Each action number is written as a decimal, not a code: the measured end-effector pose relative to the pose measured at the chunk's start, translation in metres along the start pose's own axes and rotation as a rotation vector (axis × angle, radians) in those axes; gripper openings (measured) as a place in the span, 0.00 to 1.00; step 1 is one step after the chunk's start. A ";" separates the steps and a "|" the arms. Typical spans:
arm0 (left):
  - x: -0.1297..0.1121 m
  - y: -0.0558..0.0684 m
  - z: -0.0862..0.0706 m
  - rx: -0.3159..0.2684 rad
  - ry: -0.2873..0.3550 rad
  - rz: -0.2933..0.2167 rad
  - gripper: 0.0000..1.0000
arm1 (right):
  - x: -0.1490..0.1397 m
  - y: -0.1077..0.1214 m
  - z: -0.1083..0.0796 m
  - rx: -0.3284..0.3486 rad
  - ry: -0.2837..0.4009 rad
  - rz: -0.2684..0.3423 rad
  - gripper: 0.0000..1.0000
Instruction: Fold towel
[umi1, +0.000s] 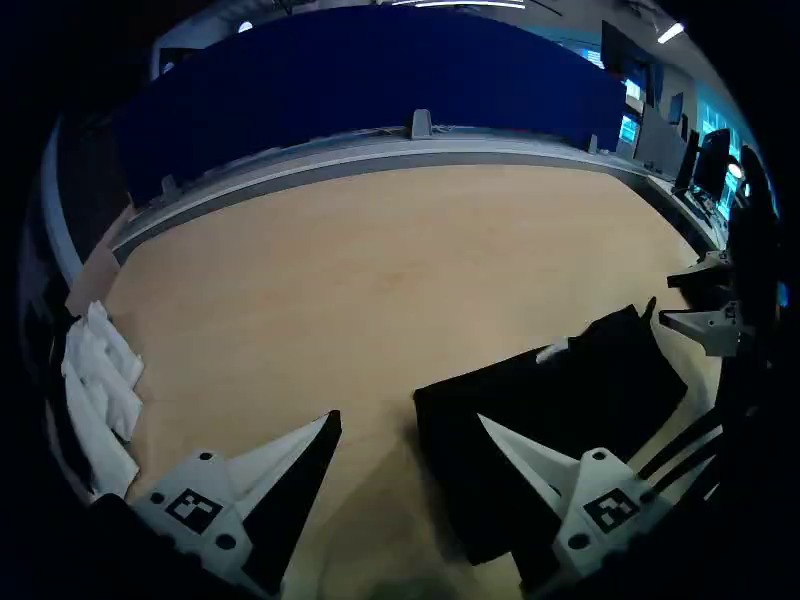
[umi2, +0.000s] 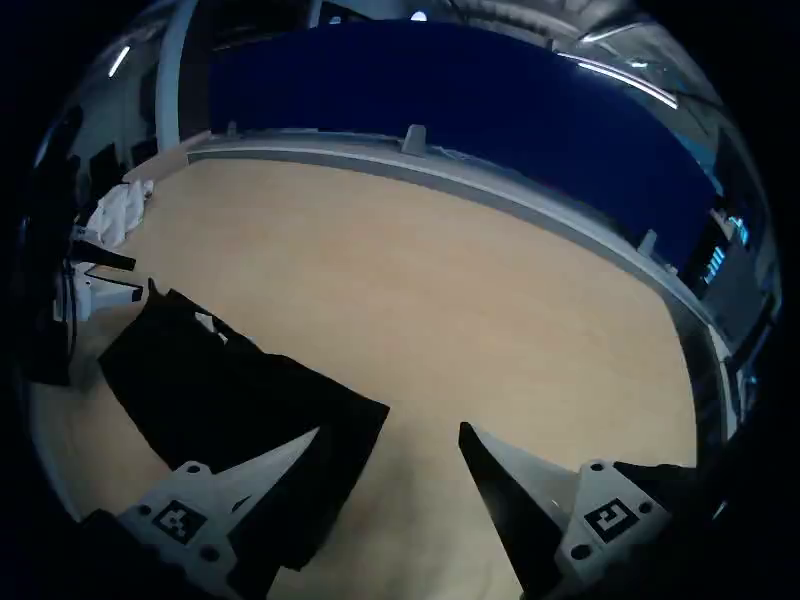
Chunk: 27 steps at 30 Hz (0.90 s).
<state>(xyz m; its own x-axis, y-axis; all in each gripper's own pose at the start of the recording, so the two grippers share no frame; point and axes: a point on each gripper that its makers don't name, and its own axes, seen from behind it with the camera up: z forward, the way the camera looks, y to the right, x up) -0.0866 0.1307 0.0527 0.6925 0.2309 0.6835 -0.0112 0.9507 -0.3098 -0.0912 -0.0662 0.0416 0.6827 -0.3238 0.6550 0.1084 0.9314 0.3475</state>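
While both pairs of fingers are spread wide with nothing gripped, the left gripper (umi1: 408, 420) is seen over the wooden table (umi1: 400, 260), one finger overlapping the black towel (umi1: 600, 380). The towel is laid flat between it and the right gripper (umi2: 390, 428). White cloths (umi1: 95, 385) are piled at the table's edge, and a blue partition (umi1: 380, 80) is set behind.

Tabletop (umi1: 380, 270) open up to blue partition (umi1: 380, 80); towel (umi1: 590, 385) and white cloths (umi1: 100, 385) flank it.

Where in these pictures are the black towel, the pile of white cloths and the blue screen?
black towel (umi1: 590, 385), left gripper view, middle of its top.
white cloths (umi1: 100, 390), left gripper view, middle of the pile.
blue screen (umi1: 380, 80), left gripper view, centre of its panel.
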 end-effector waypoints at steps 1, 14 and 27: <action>0.000 0.000 -0.001 0.000 0.001 -0.003 0.91 | 0.000 0.001 0.000 -0.002 0.001 0.004 0.98; -0.003 -0.006 -0.024 0.001 0.010 -0.014 0.91 | -0.011 -0.006 -0.025 0.029 -0.010 -0.017 1.00; -0.031 -0.002 -0.058 -0.017 0.003 -0.046 0.91 | -0.037 -0.019 -0.063 0.040 -0.020 -0.022 1.00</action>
<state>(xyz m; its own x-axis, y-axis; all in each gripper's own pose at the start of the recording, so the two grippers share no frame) -0.0669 0.1092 -0.0061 0.6943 0.1860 0.6952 0.0328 0.9568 -0.2888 -0.0727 -0.0611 -0.0317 0.6659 -0.3474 0.6602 0.0935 0.9169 0.3881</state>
